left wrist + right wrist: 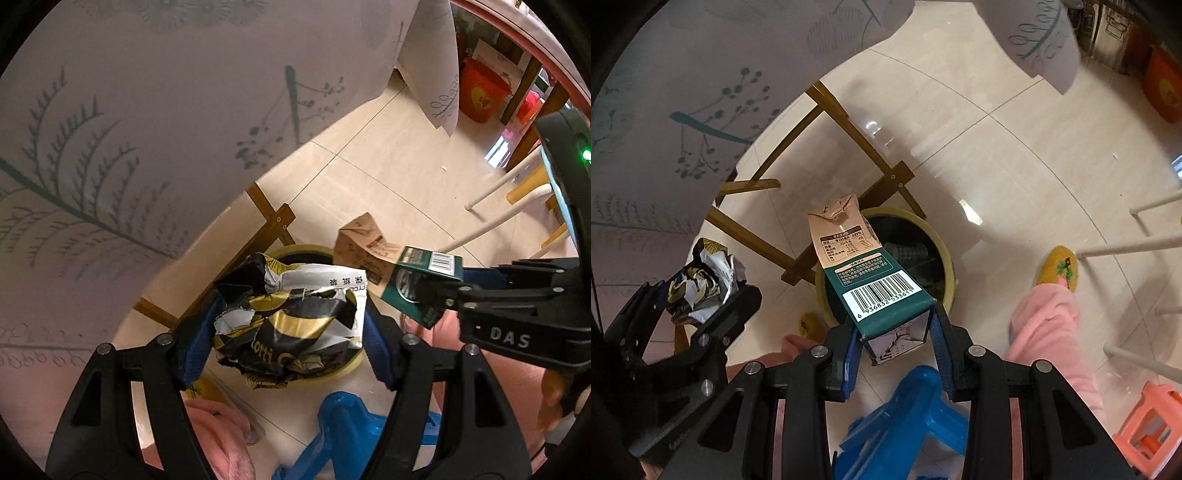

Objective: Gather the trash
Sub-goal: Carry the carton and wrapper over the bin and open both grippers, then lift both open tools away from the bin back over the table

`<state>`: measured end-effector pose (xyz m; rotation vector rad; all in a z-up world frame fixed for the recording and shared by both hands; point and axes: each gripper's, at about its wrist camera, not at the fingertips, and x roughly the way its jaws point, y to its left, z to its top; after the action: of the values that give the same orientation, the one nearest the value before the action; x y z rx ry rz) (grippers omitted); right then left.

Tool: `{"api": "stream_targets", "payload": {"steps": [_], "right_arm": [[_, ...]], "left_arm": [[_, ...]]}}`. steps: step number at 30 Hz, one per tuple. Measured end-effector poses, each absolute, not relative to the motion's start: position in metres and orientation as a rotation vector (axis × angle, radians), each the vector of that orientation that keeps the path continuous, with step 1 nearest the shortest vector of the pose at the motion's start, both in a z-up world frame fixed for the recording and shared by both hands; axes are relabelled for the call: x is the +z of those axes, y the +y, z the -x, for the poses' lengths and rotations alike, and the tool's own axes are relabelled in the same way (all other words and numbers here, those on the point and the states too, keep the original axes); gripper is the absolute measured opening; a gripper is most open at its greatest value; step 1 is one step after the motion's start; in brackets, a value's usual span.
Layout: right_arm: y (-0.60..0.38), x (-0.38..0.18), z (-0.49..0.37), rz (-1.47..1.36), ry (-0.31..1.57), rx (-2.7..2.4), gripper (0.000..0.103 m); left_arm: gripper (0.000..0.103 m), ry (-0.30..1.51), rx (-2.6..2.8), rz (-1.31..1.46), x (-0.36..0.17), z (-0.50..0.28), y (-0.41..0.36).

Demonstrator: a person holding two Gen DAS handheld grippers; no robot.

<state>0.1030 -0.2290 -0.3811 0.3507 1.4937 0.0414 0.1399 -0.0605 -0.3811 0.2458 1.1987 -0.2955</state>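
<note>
black, gold and white crumpled wrapper (291, 325) fills the gap between the blue pads of the left gripper (286, 332), which clamp it from both sides; it covers most of the yellow bin (351, 365) below, so only parts of the rim show in the left wrist view. the printing on the wrapper is creased and mostly unreadable. the right gripper (895, 339) is clenched on the green end of a milk carton (864, 266), its pads pressing the two side faces; the brown spout end sticks out over the bin (945, 258) mouth. what lies inside the bin is dark and hard to make out. a patterned tablecloth (129, 129) hangs over the table, hiding all but its wooden legs (849, 129). a blue stool (908, 413) sits under the grippers, partly cut off by their arms. pink trouser legs (1049, 332) and a yellow slipper (1058, 269) stand just beside the bin; the other slipper is mostly hidden.
</note>
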Motion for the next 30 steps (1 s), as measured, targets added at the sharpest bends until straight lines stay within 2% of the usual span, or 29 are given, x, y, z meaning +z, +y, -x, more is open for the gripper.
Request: {"api": "stream_targets", "payload": {"steps": [4, 7, 11, 22, 30], "right_arm": [[-0.222, -0.391, -0.116, -0.366, 1.483, 0.056, 0.036], [-0.221, -0.399, -0.126, -0.396, 1.482, 0.073, 0.038], [-0.218, -0.402, -0.133, -0.41, 1.475, 0.079, 0.049], [-0.221, -0.399, -0.129, -0.412, 1.455, 0.092, 0.05], [-0.229, -0.38, -0.12, -0.413, 1.446, 0.076, 0.05]], "left_arm": [[0.07, 1.199, -0.303, -0.26, -0.382, -0.136, -0.059], [0.076, 1.215, -0.305, -0.271, -0.386, -0.137, -0.06], [0.081, 1.209, -0.299, -0.272, -0.385, -0.139, -0.057], [0.083, 1.222, -0.298, -0.261, -0.383, -0.147, -0.056], [0.083, 1.245, -0.311, -0.233, -0.36, -0.141, -0.058]]}}
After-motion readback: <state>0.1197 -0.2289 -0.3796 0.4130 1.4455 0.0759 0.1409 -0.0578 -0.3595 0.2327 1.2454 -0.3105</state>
